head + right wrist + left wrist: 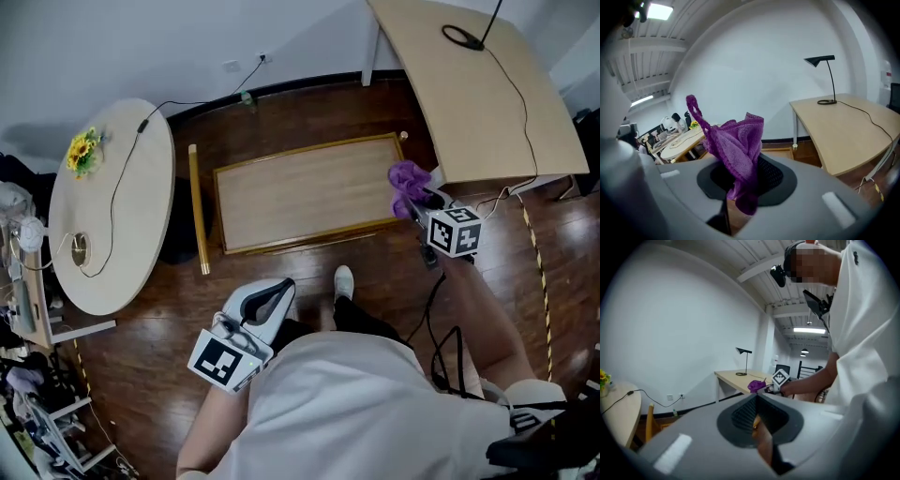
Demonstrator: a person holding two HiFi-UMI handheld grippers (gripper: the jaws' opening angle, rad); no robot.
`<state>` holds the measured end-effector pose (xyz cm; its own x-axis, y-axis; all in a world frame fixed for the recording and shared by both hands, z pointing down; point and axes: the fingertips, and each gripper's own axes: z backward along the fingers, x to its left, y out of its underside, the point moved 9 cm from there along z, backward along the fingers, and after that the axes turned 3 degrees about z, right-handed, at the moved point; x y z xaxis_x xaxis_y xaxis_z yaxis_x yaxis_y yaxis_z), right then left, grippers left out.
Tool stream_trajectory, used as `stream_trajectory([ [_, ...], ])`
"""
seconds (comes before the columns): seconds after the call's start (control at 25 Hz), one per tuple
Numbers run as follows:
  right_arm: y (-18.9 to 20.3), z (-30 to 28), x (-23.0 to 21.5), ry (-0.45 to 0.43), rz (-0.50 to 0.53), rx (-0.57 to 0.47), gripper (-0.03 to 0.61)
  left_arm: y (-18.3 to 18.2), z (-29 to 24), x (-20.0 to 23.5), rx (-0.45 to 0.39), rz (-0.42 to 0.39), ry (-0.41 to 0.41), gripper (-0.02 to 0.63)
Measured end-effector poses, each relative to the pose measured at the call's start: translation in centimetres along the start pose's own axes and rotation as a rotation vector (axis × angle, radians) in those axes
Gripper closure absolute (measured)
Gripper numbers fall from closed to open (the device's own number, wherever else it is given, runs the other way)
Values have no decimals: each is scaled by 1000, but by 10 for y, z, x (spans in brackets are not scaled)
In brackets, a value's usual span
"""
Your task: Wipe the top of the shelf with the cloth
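The shelf top [305, 192] is a light wooden rectangle with a raised frame, low on the dark floor in the middle of the head view. My right gripper [419, 202] hovers over its right end, shut on a bunched purple cloth [409, 183]. In the right gripper view the cloth [736, 140] stands up out of the closed jaws of that gripper [743, 166] and hangs down in front of them. My left gripper [279, 289] is held back near the person's body, short of the shelf's near edge. Its jaws [756, 398] meet with nothing between them.
A round table [141, 169] with yellow flowers [82, 150] and a cable stands at the left. A pale desk [487, 84] with a lamp base fills the upper right. A wooden bar [198, 208] lies left of the shelf. The person's shoe [344, 281] is just before it.
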<state>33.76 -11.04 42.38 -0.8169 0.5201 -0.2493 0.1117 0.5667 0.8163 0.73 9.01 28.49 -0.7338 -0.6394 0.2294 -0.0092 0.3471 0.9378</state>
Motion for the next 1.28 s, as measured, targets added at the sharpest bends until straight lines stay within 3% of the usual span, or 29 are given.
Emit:
stream_trajectory([
  [0.32,-3,-92,-77,91,-49,99,479,-4,-26,31,52,31,-18,595],
  [0.76,18,-192,-147,282,-123,286,479,3,-2,98,126,76,-38,595],
  [1.0,33,-228,-141,332,-151,355,478,11,19,126,134,103,-48,595],
  [1.28,27,-267,-80,269,-171,354,479,12,40,150,117,129,-34,595],
])
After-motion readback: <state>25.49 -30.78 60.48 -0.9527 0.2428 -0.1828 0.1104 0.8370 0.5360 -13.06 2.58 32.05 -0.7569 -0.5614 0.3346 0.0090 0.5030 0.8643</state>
